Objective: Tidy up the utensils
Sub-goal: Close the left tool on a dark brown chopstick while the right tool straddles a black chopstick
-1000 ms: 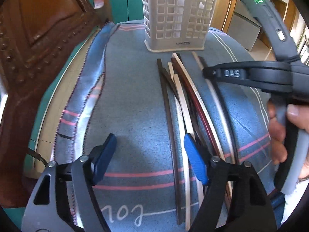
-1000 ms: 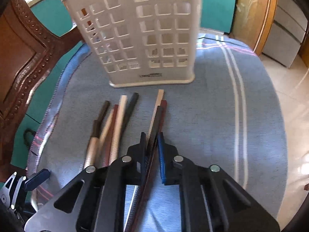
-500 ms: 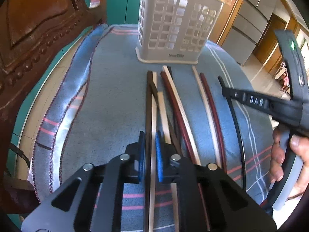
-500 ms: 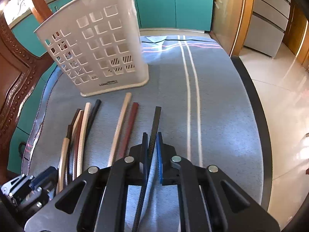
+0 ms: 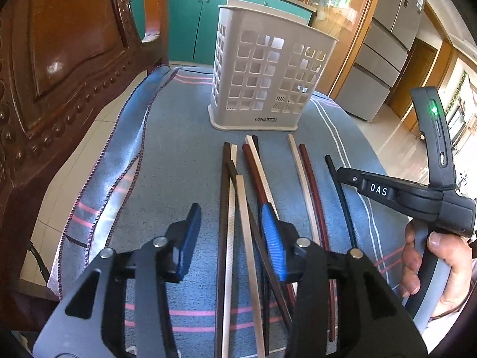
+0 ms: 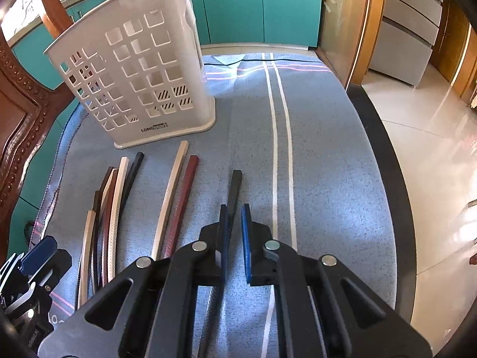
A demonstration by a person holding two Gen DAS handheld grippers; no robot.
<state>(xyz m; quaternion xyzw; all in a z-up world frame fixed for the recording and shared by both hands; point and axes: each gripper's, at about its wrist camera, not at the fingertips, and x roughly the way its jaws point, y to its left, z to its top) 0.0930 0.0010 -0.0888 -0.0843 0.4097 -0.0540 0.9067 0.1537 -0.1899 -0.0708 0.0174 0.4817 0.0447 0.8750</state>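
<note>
While the right gripper (image 6: 234, 232) pinches the black chopstick (image 6: 234, 185) narrowly in its jaws, lift it level toward the holder (image 6: 140, 71) at eleven o'clock; the left gripper (image 5: 229, 232), jaws just reopened and half-wide, straddles loose chopsticks (image 5: 229, 208) ungripped. Open cloth lies at one o'clock, the surface edge (image 6: 384, 161) beyond

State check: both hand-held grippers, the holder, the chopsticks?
Left hand-held gripper: open, jaws just reopening astride loose chopsticks.
Right hand-held gripper: shut on black chopstick.
Utensil holder: upright.
Loose chopsticks: flat on cloth.
</note>
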